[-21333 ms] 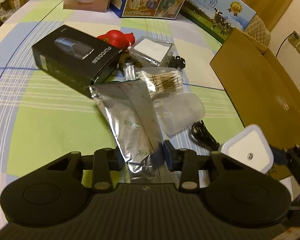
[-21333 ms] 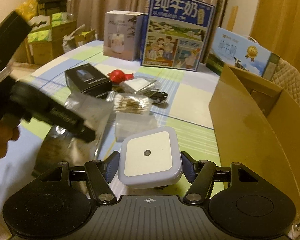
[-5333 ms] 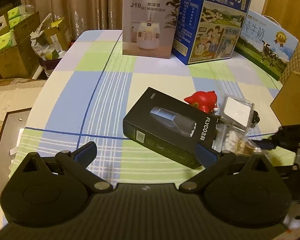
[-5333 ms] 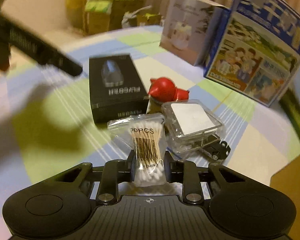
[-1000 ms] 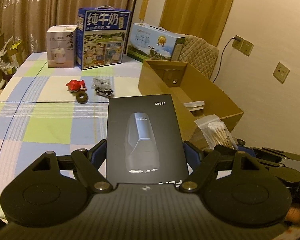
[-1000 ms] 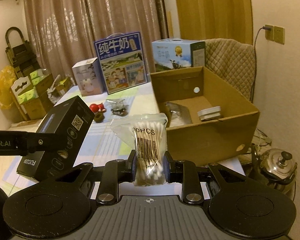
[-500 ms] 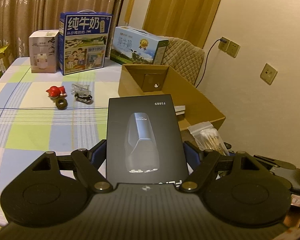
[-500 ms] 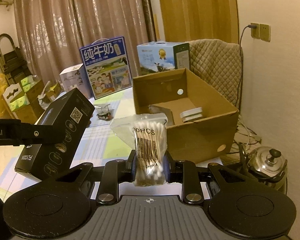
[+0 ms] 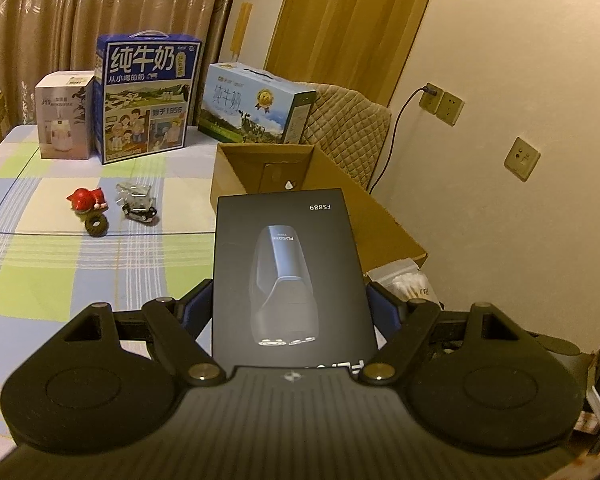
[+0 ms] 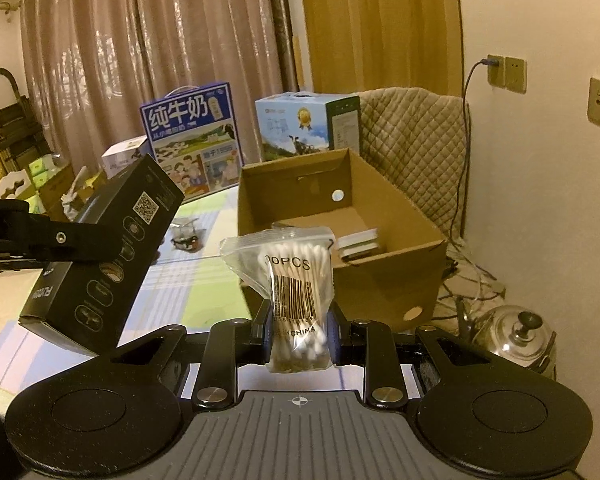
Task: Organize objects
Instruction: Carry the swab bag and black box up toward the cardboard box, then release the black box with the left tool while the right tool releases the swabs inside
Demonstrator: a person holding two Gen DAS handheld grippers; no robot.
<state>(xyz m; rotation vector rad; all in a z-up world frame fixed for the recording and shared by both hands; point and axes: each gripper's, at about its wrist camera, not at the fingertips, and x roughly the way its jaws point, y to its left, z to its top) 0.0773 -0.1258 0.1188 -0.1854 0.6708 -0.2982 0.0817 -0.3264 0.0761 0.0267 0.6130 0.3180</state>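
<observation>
My left gripper (image 9: 290, 312) is shut on a black shaver box (image 9: 286, 264) and holds it in the air in front of the open cardboard box (image 9: 380, 224). The shaver box also shows in the right wrist view (image 10: 104, 248). My right gripper (image 10: 298, 336) is shut on a clear bag of cotton swabs (image 10: 292, 280), held up in front of the cardboard box (image 10: 380, 280), which holds a white flat item (image 10: 358, 244). The swab bag shows in the left wrist view (image 9: 406, 284).
On the checked tablecloth (image 9: 40, 264) lie a red toy (image 9: 86, 199), a dark ring (image 9: 96, 226) and a clear packet with a small car (image 9: 139, 204). Milk cartons (image 9: 146, 96) and a humidifier box (image 9: 64, 116) stand at the back. A kettle (image 10: 512, 336) sits on the floor.
Both grippers have pulled back and risen a little with their loads; the cardboard box and table look farther away. Grips are unchanged.
</observation>
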